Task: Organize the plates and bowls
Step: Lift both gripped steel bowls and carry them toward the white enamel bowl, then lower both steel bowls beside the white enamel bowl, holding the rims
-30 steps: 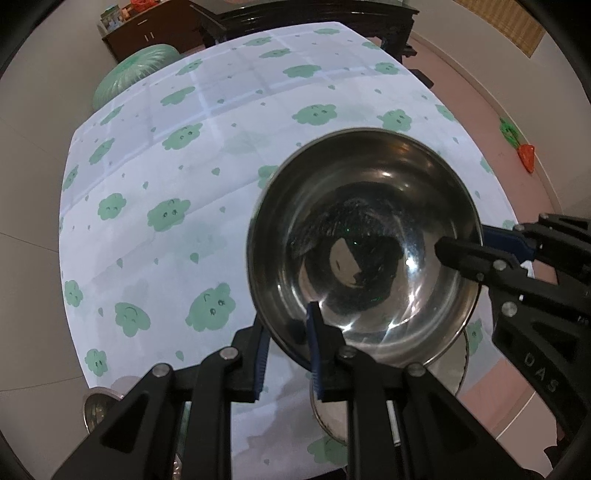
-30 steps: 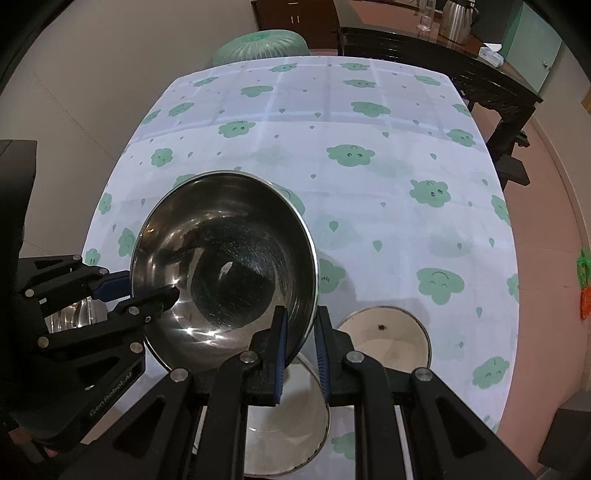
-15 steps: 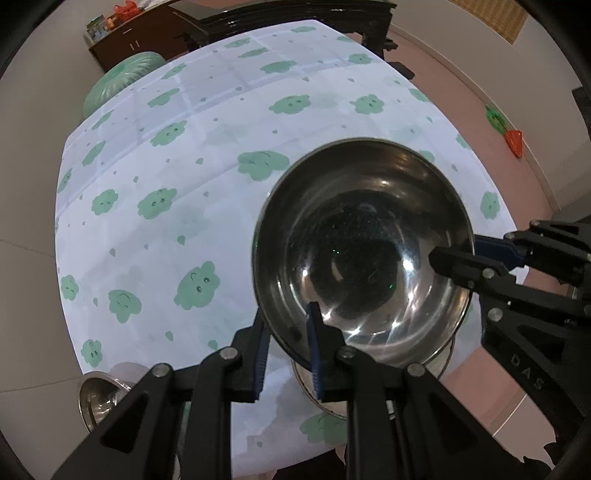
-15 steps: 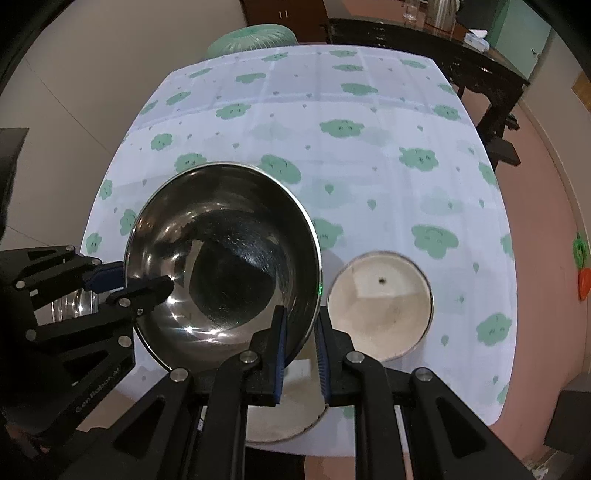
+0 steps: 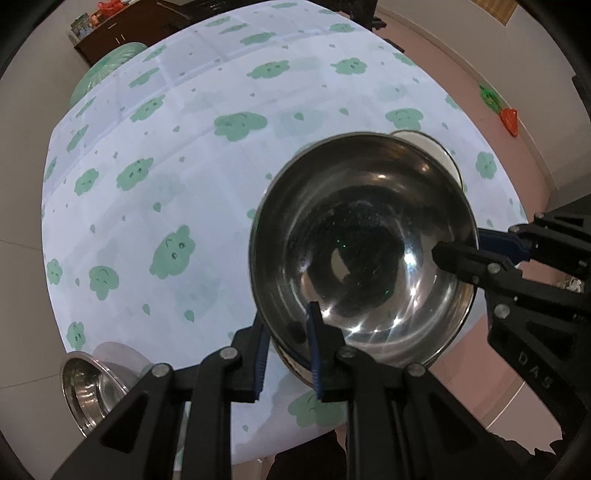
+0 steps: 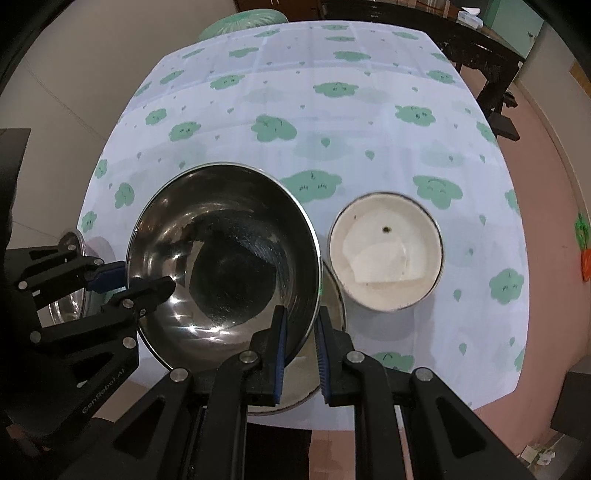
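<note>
Nearest the right wrist camera, a metal plate [image 6: 328,354] lies at the near edge of the counter [image 6: 369,122], mostly hidden under the large steel bowl [image 6: 221,266] held above it. Just beside that plate, further in and to the right, rests a cream enamel plate [image 6: 386,251] with a dark rim, flat on the cloth; in the left wrist view only a sliver of its rim shows behind the bowl. At the near left corner of the counter stands a smaller steel bowl [image 5: 96,387], well apart from the plates and seen on its side because of the lens. The cloth is pale with green cloud faces. Beyond the far edge are a green round seat [image 6: 243,20] and dark furniture [image 6: 476,40].

The large steel bowl is held mouth up, its rim roughly level, its hollow facing both cameras. It is round, so no long axis shows. It hangs over the near metal plate; whether it touches it cannot be told.

The left gripper [image 5: 286,354] is narrowed on the bowl's rim, one blue pad inside the wall and one outside. The right gripper [image 6: 299,354] pinches the opposite side of the rim the same way, so the bowl is carried between the two.
</note>
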A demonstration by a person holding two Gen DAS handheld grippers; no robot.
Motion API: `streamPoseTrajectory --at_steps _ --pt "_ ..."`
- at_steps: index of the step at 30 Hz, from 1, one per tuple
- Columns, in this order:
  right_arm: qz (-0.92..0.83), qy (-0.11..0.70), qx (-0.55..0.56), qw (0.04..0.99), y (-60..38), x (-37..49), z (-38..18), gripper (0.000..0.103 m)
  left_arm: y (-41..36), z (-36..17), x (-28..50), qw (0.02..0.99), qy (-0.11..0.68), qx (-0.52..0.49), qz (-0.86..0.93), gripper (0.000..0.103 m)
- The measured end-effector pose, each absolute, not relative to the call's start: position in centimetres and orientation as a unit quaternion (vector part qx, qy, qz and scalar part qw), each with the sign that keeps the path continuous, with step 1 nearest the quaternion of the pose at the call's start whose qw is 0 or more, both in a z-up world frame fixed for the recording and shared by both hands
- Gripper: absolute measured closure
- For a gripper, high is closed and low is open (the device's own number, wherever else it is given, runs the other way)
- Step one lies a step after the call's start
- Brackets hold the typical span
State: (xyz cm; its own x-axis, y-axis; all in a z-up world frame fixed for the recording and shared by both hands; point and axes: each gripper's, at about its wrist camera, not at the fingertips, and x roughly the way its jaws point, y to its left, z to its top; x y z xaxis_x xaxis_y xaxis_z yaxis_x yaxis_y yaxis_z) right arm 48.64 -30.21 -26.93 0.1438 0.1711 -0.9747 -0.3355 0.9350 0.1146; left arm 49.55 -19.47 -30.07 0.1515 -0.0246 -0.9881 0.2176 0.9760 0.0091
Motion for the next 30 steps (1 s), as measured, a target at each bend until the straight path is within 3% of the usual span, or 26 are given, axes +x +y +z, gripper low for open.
streamPoseTrajectory --at_steps 30 --pt "0.172 0.662 -0.084 0.724 -30.2 47.3 -29.9 0.086 -19.8 -32.7 48.3 0.73 0.672 0.078 -0.097 0.086"
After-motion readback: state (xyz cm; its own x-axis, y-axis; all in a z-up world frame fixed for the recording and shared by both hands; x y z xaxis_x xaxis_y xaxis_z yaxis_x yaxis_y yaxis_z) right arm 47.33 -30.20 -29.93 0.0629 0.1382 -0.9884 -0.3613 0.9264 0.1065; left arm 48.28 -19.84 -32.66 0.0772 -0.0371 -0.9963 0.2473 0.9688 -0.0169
